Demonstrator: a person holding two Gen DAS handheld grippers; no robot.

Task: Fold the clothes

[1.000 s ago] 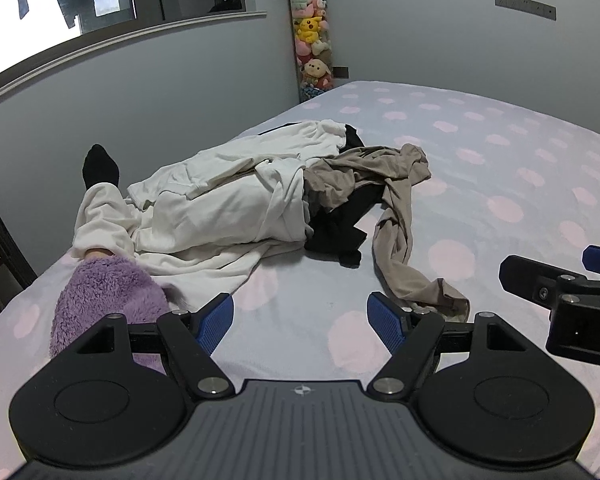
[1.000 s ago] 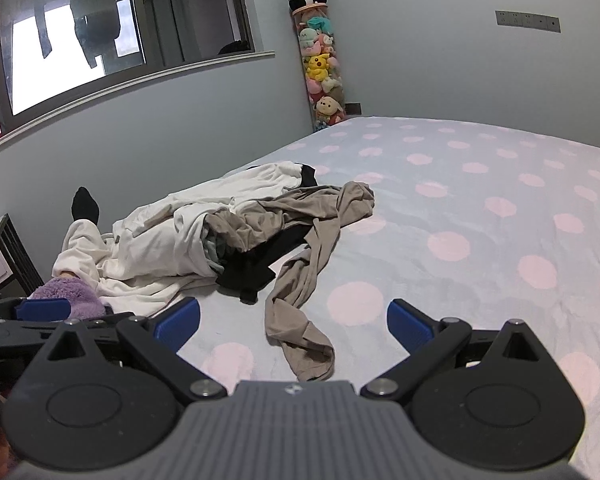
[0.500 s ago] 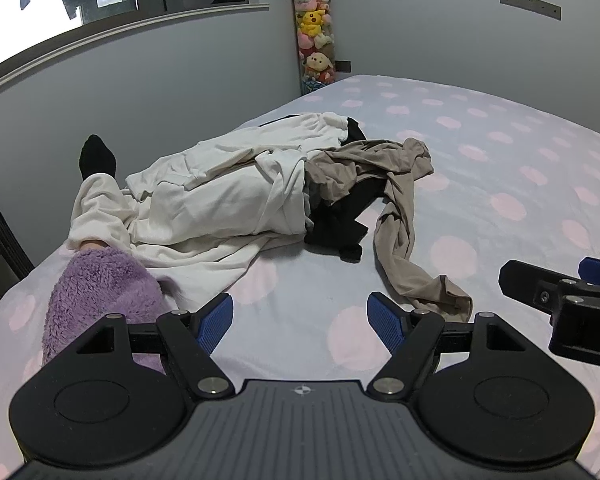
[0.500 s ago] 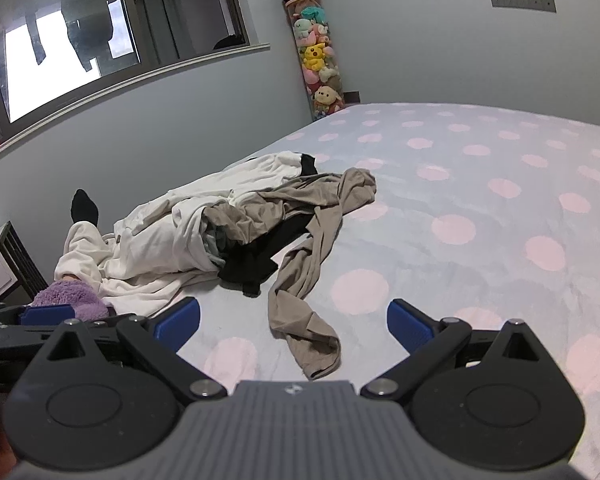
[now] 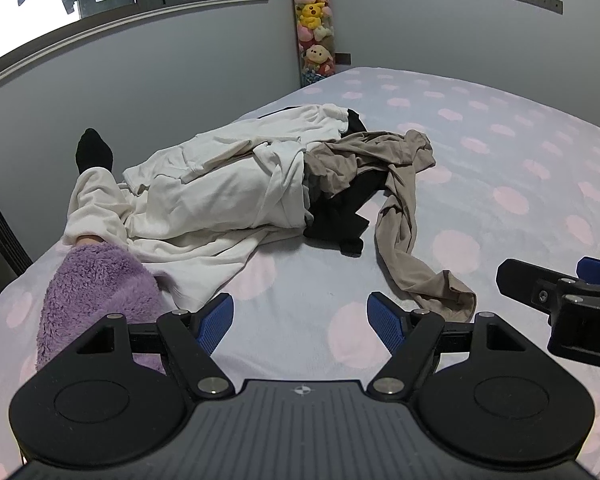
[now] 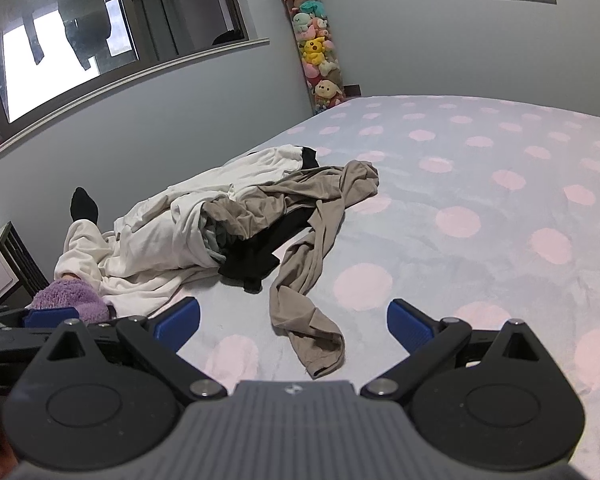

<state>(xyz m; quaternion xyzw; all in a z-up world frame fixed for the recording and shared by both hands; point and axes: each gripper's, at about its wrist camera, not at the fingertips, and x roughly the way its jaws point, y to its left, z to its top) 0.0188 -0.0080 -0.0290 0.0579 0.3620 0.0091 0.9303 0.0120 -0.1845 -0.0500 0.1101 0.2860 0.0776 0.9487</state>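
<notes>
A heap of clothes lies on the bed: white garments (image 5: 220,196) (image 6: 160,236), a taupe garment (image 5: 400,208) (image 6: 312,240) with a long end trailing toward me, and a black garment (image 5: 344,216) (image 6: 256,260) beneath. My left gripper (image 5: 300,320) is open and empty, hovering above the bed short of the heap. My right gripper (image 6: 294,320) is open and empty, above the taupe garment's near end. The right gripper shows at the left wrist view's right edge (image 5: 560,296).
The bed (image 5: 520,168) has a lilac cover with pink dots. A purple fluffy item (image 5: 92,292) lies at its left edge, beside a black sock (image 5: 94,152). A tube of plush toys (image 5: 314,28) stands in the far corner. A wall and window lie left.
Both grippers have risen and tilted slightly, so the heap sits a little lower in view. The jaws stay open. The clothes have not moved.
</notes>
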